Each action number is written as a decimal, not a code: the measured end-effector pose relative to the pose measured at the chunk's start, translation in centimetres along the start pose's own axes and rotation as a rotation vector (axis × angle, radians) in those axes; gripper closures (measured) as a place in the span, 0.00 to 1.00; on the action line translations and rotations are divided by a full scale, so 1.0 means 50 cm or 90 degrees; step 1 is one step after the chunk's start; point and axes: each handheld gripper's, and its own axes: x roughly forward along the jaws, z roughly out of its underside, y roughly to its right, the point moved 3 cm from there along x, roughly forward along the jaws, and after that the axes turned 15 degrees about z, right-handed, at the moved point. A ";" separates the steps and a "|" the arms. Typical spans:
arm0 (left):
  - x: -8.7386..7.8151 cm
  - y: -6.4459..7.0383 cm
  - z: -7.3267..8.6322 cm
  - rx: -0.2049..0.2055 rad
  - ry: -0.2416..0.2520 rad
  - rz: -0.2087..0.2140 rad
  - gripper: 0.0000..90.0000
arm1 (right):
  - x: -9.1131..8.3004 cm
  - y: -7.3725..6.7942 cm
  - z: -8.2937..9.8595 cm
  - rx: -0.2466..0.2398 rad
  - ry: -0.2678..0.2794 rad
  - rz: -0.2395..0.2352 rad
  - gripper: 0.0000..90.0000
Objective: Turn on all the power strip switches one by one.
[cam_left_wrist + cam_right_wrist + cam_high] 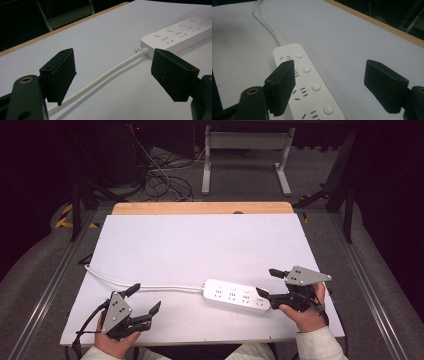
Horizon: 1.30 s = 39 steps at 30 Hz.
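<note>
The left gripper, held near the table's front left corner, has its black jaws spread wide with nothing between them. Just beyond it a round, smooth white cable runs from the left edge of the white, matte table to a power strip, a long, rounded white plastic bar with four socket groups and round buttons, lying flat toward the front right. The right gripper, jaws also apart and empty, hovers at the strip's right end. Nothing appears gripped yet, so the handling seems barely begun.
</note>
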 end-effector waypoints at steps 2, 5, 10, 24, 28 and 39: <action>-0.001 -0.001 0.000 -0.003 0.000 0.001 0.22 | -0.008 0.002 0.002 -0.008 -0.003 -0.008 0.22; -0.004 -0.003 -0.001 0.001 0.000 -0.001 0.22 | -0.018 0.009 0.008 0.002 0.008 -0.027 0.18; -0.014 -0.007 -0.003 -0.003 0.001 -0.001 0.22 | -0.032 0.015 0.032 0.000 0.023 -0.045 0.14; -0.045 -0.013 0.012 -0.026 -0.022 0.013 0.21 | -0.017 0.007 0.130 0.015 0.002 -0.086 0.15; -0.053 -0.014 0.022 -0.024 -0.033 0.009 0.21 | -0.017 0.002 0.136 0.022 -0.002 -0.121 0.15; -0.050 -0.027 0.040 -0.053 -0.047 0.012 0.20 | -0.020 0.003 0.130 0.009 0.016 -0.072 0.10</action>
